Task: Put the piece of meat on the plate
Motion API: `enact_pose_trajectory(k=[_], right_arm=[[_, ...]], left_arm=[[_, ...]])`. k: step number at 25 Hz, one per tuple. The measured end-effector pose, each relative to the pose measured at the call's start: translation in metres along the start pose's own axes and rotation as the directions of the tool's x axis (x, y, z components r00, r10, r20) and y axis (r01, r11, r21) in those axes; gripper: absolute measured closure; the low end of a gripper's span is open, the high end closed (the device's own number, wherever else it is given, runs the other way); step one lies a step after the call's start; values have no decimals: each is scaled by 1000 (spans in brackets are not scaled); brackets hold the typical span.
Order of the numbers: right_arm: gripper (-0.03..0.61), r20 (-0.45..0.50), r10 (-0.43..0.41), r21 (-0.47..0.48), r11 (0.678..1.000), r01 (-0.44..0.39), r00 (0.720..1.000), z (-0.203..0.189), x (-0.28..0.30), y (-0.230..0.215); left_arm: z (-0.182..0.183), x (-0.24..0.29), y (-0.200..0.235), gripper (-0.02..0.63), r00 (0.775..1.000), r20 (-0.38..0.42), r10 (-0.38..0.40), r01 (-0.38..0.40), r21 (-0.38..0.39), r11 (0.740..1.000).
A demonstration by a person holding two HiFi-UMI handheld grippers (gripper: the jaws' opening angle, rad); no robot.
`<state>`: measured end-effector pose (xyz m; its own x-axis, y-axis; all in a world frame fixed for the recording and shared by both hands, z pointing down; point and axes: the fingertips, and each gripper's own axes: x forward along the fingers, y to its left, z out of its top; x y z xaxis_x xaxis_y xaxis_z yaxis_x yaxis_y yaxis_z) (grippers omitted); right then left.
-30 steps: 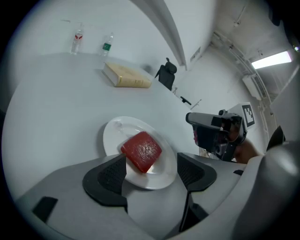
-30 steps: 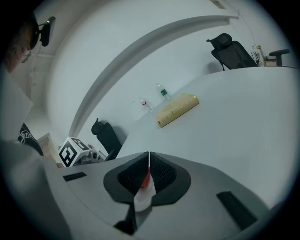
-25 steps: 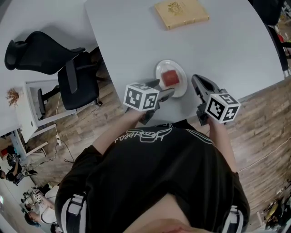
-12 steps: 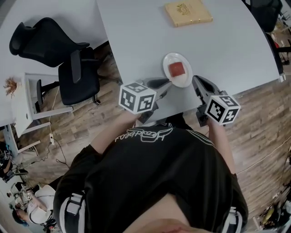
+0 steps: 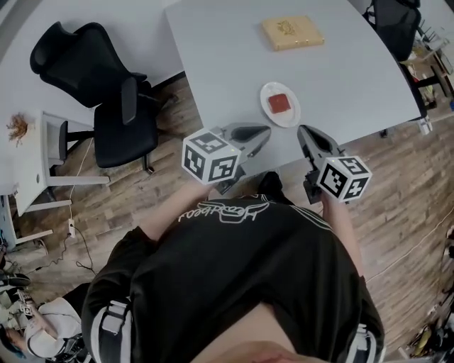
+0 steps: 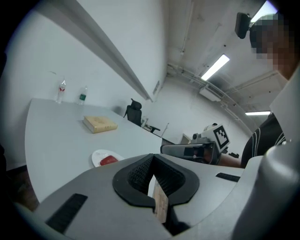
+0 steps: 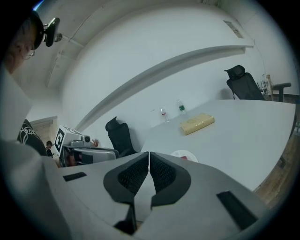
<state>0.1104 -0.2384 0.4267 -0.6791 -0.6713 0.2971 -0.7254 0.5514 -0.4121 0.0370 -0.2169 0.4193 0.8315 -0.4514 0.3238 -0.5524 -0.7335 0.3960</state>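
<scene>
The red piece of meat (image 5: 279, 103) lies on the small white plate (image 5: 292, 117) near the front edge of the grey table (image 5: 234, 64). My left gripper (image 5: 264, 135) is shut and empty, held above the table's edge, a little left of and nearer me than the plate. My right gripper (image 5: 305, 133) is also shut and empty, just right of the plate and short of it. In the left gripper view the plate (image 6: 97, 157) and meat (image 6: 108, 160) sit beyond the closed jaws of the left gripper (image 6: 152, 161). The right gripper view shows the plate (image 7: 180, 153) just past the shut right gripper (image 7: 149, 159).
A tan book (image 5: 291, 32) lies farther back on the table. Two bottles (image 6: 61, 89) stand at the far end. A black office chair (image 5: 99, 78) stands left of the table, another (image 5: 394, 21) at the far right. Wooden floor (image 5: 397, 184) lies below.
Both grippers have pulled back from the plate toward the person and risen. The left gripper's jaws have closed. The meat stays on the plate.
</scene>
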Motion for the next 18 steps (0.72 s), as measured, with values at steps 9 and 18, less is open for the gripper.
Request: enact_pose_trajectory(k=[9, 18], right_arm=[[565, 74, 37, -103, 994, -29, 997, 1, -48, 71], [565, 186, 124, -159, 983, -94, 975, 19, -93, 135]], left_arm=[[11, -56, -52, 606, 988, 137, -76, 75, 15, 997], [34, -104, -110, 606, 952, 254, -171, 156, 80, 985]])
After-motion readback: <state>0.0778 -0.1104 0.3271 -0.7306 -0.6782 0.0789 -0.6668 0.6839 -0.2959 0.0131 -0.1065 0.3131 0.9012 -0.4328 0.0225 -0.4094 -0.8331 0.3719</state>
